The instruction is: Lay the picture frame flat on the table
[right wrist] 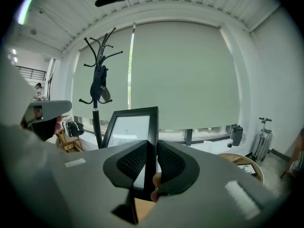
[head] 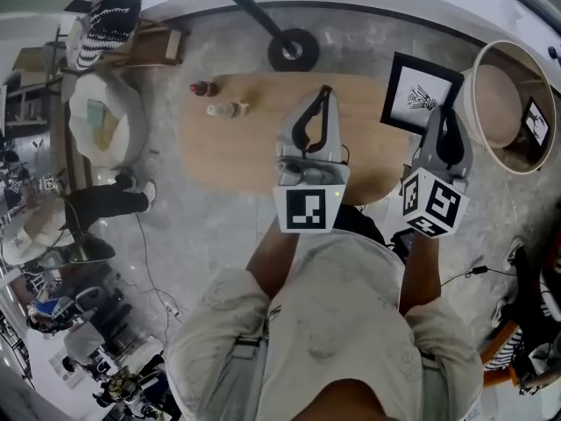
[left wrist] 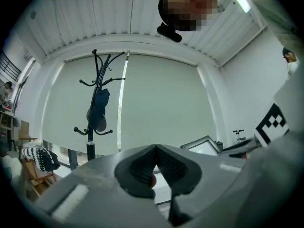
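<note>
Table [head: 237, 147], R fingers [right wrist: 130, 163] grip picture frame [right wrist: 130, 127], L fingers [left wrist: 137, 167] shut, basket [head: 467, 103] w/ small frame [head: 536, 123]

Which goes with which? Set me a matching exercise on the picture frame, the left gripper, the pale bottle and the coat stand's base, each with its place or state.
1. picture frame
2. left gripper
3. pale bottle
4. coat stand base

A. on the floor beyond the table
B. jaws together, nothing between them
C. clamped by its edge in the right gripper
D. on the tabletop, at the left in the head view

Pairs: 1-C, 2-B, 3-D, 4-A.
</note>
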Demonstrator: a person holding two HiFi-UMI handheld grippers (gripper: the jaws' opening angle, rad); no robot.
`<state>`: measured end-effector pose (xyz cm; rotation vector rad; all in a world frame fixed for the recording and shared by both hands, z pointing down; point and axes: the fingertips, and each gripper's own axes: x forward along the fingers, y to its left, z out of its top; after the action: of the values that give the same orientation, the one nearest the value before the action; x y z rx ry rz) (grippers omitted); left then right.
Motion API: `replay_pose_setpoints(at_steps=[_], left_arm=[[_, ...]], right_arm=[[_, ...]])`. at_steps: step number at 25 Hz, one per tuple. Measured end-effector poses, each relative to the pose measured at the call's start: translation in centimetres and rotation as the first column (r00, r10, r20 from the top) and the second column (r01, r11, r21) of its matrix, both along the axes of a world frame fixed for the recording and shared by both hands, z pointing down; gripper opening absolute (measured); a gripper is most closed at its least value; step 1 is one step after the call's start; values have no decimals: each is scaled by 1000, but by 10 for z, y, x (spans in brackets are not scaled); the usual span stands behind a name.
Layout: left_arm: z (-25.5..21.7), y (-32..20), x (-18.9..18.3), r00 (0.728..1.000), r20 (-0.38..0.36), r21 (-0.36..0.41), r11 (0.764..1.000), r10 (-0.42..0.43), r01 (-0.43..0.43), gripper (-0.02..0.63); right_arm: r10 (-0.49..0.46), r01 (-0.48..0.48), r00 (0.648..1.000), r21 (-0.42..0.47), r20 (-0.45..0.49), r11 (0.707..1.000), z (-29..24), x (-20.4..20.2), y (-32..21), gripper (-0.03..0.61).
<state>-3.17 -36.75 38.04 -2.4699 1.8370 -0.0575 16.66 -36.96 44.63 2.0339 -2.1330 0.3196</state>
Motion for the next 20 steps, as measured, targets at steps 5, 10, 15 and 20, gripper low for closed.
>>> replay_pose_setpoints(at_steps=[5,10,15,20], left_arm=[[20,-18,-9,1000,-6,-32,999,5,-6,5],[46,-42,-19,1000,-14,-60,998,10,-10,5],[64,-52,-25,1000,-19,-71,997,24,-26,5],[77,-53,-31,999,-39,-40,998,38,-39,5]], right_arm=[[-13,13,1000,-94,-4,995,43,-17,-16,71],[-18,17,1000,-168,-1,986,92,-33,-37,71],[-16,14,1000,-257,-5,966,138,-43,-40,71],[-23,21,1000,-325,-4,945,180,-57,-40,71]])
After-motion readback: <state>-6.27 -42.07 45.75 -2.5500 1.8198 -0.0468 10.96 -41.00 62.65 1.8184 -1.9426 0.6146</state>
